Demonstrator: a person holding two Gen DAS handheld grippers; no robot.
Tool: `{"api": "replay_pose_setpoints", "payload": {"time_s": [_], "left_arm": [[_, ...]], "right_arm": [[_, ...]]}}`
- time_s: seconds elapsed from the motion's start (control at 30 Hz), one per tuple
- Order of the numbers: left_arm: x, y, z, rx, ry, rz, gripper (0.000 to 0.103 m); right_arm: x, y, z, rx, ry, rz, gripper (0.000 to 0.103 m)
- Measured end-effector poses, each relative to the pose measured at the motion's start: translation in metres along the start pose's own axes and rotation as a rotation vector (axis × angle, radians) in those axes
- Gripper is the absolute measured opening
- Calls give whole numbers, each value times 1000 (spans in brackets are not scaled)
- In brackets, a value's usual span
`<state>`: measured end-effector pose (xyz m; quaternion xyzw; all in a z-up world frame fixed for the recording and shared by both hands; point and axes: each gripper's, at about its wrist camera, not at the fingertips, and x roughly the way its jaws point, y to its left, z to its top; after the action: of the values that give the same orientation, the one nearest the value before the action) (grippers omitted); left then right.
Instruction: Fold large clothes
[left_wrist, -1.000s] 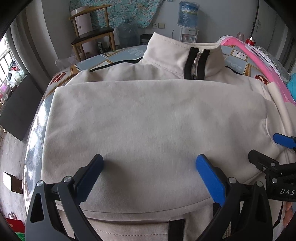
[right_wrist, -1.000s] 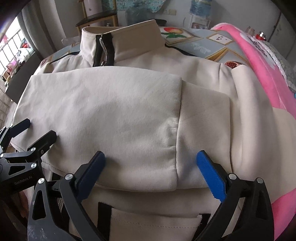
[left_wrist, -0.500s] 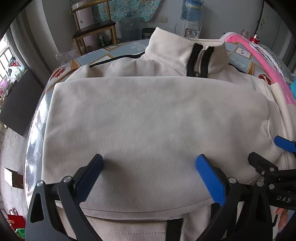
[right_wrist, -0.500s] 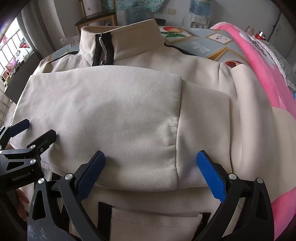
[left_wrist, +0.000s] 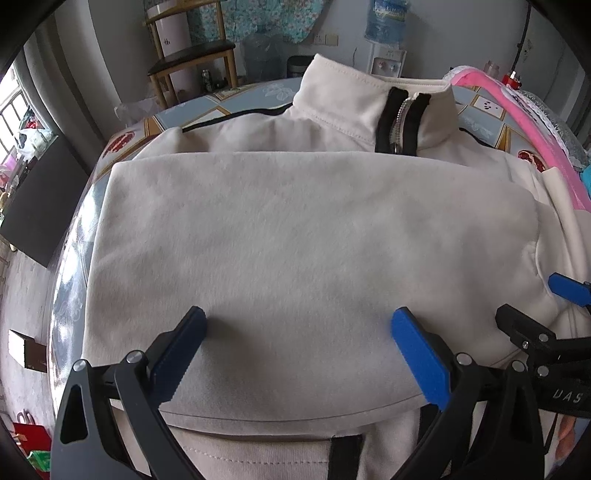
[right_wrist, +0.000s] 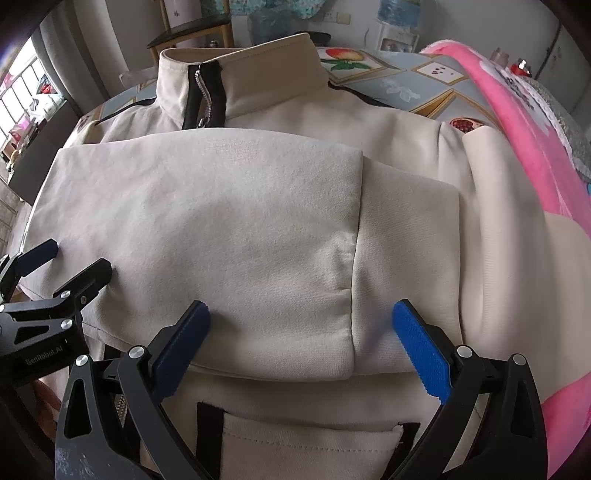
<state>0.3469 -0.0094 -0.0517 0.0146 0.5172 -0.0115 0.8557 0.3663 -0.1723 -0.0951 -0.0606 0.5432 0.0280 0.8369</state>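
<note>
A cream zip-neck jacket lies on the table with its sleeves folded across the body and its collar at the far side. It also shows in the right wrist view. My left gripper is open and empty over the near left part of the folded sleeve. My right gripper is open and empty over the near right part, beside the sleeve cuff. Each gripper shows at the edge of the other's view: the right gripper and the left gripper.
A patterned tablecloth covers the table under the jacket. A pink blanket lies along the right side. A wooden chair and a water dispenser stand beyond the far edge. The floor drops off at left.
Both grippers have risen and drawn back slightly from the jacket, so more of the collar and table shows. The jacket has not moved.
</note>
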Motion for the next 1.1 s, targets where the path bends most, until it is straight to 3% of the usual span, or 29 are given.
{"api": "replay_pose_setpoints", "payload": {"time_s": [0.33, 0.5, 0.63, 0.83, 0.97, 1.1], "left_arm": [[-2, 1, -7, 15, -59, -8, 99], [-4, 5, -8, 36, -59, -27, 99], [-16, 14, -5, -6, -98, -56, 99], [-8, 11, 13, 2, -84, -61, 99], [9, 6, 15, 27, -34, -24, 99], [7, 6, 12, 29, -60, -21, 99]], "right_arm": [[-4, -2, -1, -6, -20, 19, 96], [-55, -26, -12, 9, -192, 53, 96], [-106, -106, -26, 153, -300, 64, 96], [-137, -273, -66, 487, -301, -12, 96], [-137, -369, -112, 766, -284, 53, 90], [-126, -428, -157, 988, -261, 114, 81]]}}
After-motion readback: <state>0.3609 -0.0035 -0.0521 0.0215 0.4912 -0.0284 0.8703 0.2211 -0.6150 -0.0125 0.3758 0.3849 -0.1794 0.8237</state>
